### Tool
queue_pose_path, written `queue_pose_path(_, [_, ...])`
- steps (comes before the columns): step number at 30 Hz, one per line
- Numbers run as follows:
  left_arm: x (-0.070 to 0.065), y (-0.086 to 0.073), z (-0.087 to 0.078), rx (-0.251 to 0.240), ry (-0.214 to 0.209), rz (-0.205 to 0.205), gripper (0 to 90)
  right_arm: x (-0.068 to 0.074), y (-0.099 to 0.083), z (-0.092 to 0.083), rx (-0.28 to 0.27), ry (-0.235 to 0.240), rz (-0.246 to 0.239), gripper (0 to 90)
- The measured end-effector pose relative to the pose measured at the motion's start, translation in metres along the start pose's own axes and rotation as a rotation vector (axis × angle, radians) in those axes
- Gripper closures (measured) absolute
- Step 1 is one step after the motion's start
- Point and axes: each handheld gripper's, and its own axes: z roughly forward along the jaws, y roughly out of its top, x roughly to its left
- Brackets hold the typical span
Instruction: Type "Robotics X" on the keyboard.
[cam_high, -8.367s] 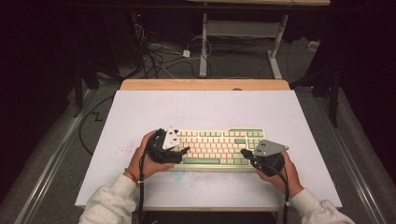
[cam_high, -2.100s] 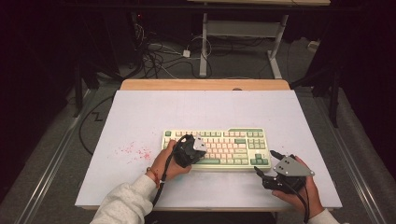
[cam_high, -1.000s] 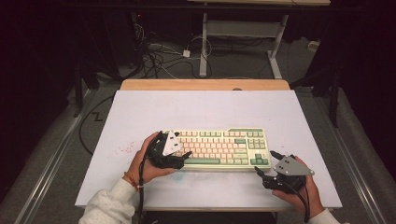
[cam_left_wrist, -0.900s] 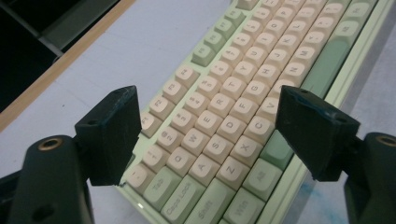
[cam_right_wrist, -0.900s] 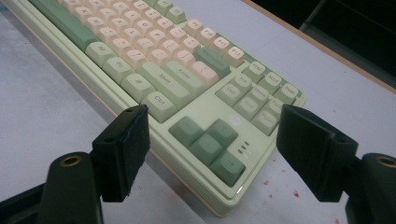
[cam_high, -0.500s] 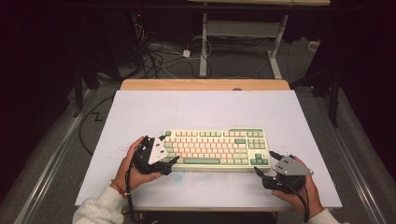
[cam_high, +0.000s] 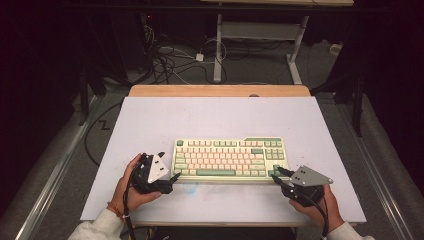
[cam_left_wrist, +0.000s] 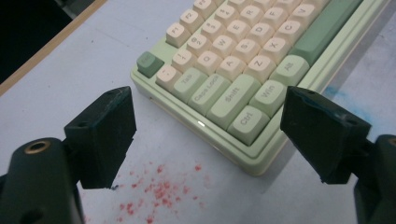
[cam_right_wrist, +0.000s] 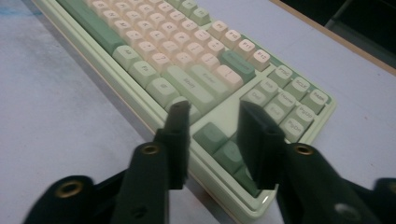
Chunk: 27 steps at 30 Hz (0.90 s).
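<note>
A pale green keyboard (cam_high: 230, 157) with cream and green keys lies on the white table mat (cam_high: 215, 117). My left gripper (cam_high: 169, 166) hovers just off its front left corner. In the left gripper view the keyboard (cam_left_wrist: 233, 70) corner with the Ctrl key sits between the wide-open left gripper (cam_left_wrist: 208, 95) jaws, untouched; they have just opened slightly wider. My right gripper (cam_high: 276, 173) is at the front right corner. In the right gripper view its jaws (cam_right_wrist: 215, 106) have just been closing, still open over the keyboard (cam_right_wrist: 187, 60) arrow keys, a green key in the gap.
Red speckles (cam_left_wrist: 159, 191) mark the mat by the left gripper, and a blue smear (cam_high: 192, 189) lies in front of the keyboard. A wooden strip (cam_high: 220, 91) edges the table's far side. Cables (cam_high: 170, 55) and a desk frame (cam_high: 218, 45) stand on the floor beyond.
My left hand has slid left and nearer, off the keyboard's left end to its front corner. The right hand has stayed put while its jaws narrowed.
</note>
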Motion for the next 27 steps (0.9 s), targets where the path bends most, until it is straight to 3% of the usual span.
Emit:
queue_pose_path(3, [-0.001,-0.005,-0.002,0.007,0.002,-0.008,17.3,-0.002,0.006,0.002,0.006,0.027,-0.018,83.2])
queue_pose_path(7, [-0.002,-0.010,-0.004,0.014,-0.004,-0.016,18.2,-0.004,0.014,0.012,0.019,0.088,0.007,89.9])
queue_pose_path(16, [-0.004,-0.020,-0.007,0.032,-0.017,-0.042,17.6,0.000,0.040,0.037,0.036,0.118,-0.024,90.0])
queue_pose_path(27, [-0.006,-0.023,-0.007,0.042,-0.029,-0.047,17.6,0.007,0.076,0.085,0.048,0.166,-0.074,90.0])
